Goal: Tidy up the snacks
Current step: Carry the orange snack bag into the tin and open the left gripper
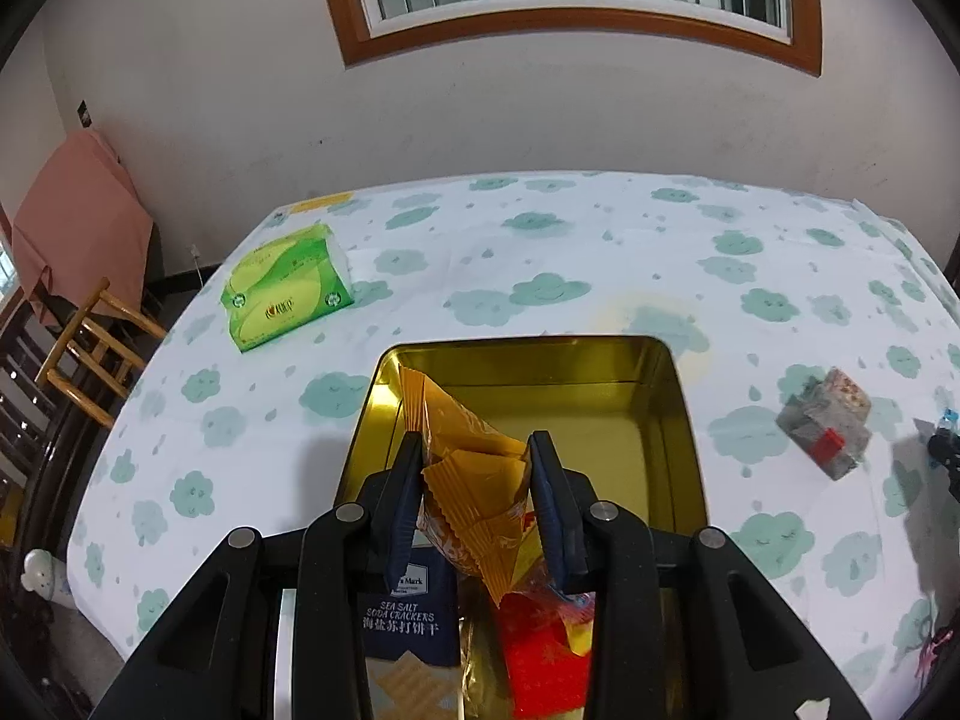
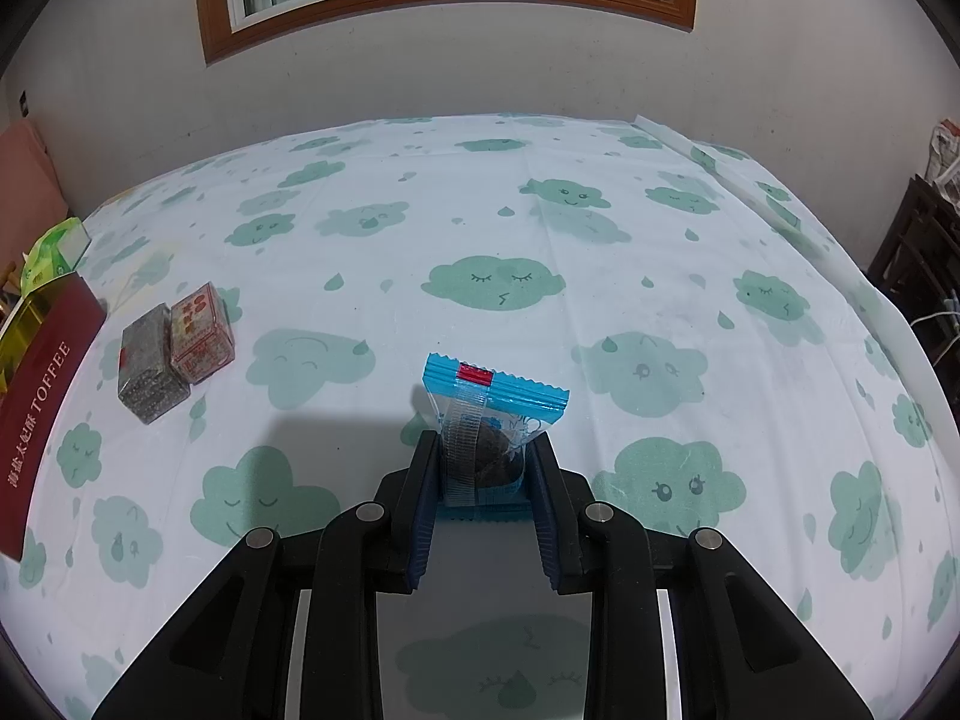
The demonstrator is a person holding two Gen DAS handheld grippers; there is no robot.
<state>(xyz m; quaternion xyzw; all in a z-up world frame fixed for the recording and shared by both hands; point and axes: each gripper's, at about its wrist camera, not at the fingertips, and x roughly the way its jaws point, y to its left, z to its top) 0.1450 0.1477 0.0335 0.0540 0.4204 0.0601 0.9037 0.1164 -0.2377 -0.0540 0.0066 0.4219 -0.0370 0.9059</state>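
Note:
My left gripper (image 1: 474, 450) is shut on orange snack packets (image 1: 474, 480) and holds them over the near end of a gold-lined tin box (image 1: 600, 378). Under the fingers the tin holds a dark blue sea salt soda cracker pack (image 1: 402, 618) and a red packet (image 1: 540, 654). My right gripper (image 2: 483, 450) is shut on a blue-edged clear snack packet (image 2: 486, 420) with a dark piece inside, above the cloud-print tablecloth (image 2: 540, 210). Two wrapped snack blocks (image 2: 177, 351) lie to its left, also seen as snack blocks (image 1: 825, 429) in the left wrist view.
A green tissue pack (image 1: 285, 288) lies on the far left of the table. The tin's dark red side (image 2: 42, 396) reads TOFFEE at the left edge of the right wrist view. Wooden chairs (image 1: 90, 348) stand left of the table, dark furniture (image 2: 918, 258) right.

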